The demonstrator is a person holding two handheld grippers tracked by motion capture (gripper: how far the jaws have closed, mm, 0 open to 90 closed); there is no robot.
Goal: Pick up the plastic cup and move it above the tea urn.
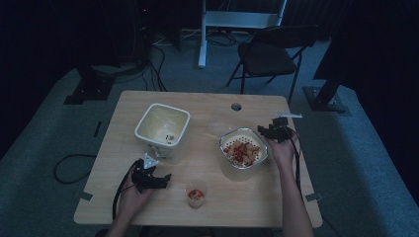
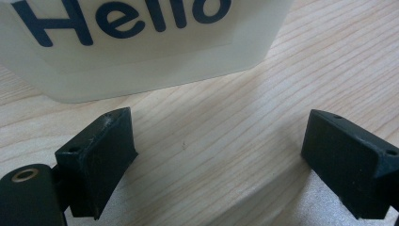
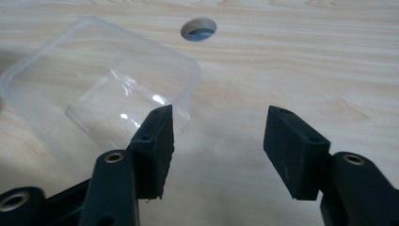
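Right gripper (image 1: 274,131), held just right of the strainer bowl (image 1: 243,147) of red and pale food pieces, has its jaws spread with nothing between them; a clear plastic container (image 3: 101,89) lies on the table (image 1: 207,197) just beyond its left jaw. Left gripper (image 1: 150,178), at the near left, is spread and empty before the white square tub (image 1: 162,127). A small cup (image 1: 196,194) stands near centre.

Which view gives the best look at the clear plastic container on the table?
The right gripper view: the clear plastic container lies close up, empty, beside the table's cable hole. In the high view it is too faint to make out.
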